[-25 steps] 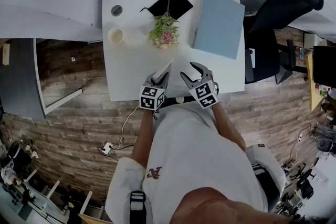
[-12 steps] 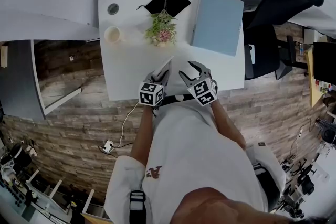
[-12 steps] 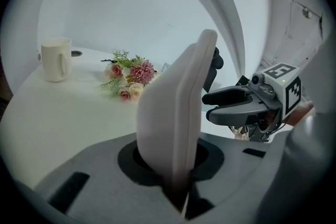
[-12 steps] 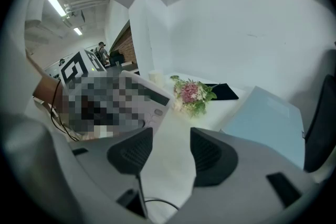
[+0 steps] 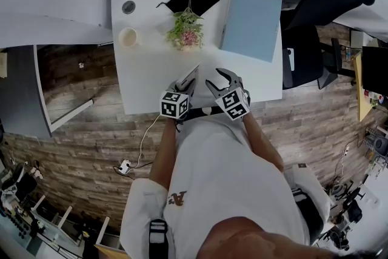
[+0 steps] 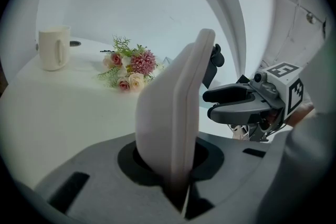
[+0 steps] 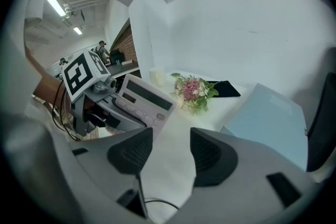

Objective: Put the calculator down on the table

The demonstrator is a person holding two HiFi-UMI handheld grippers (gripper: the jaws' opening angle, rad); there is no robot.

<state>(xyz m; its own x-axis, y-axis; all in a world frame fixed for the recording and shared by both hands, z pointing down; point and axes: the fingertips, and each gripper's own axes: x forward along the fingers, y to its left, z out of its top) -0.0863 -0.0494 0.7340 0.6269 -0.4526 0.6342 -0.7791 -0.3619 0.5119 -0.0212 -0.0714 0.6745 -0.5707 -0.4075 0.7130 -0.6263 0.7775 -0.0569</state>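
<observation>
My left tool (image 5: pixel 183 85) is clamped on the white calculator (image 6: pixel 173 107) and holds it tilted on edge over the near part of the table (image 5: pixel 145 79), short of the flower bunch (image 5: pixel 185 33). My right tool (image 7: pixel 169 157) sits just beside it, jaws apart, nothing between them.

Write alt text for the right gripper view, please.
The right gripper hangs open and empty above a white table. To its left, the left gripper holds a calculator; a flower bunch and blue folder lie beyond.
</observation>
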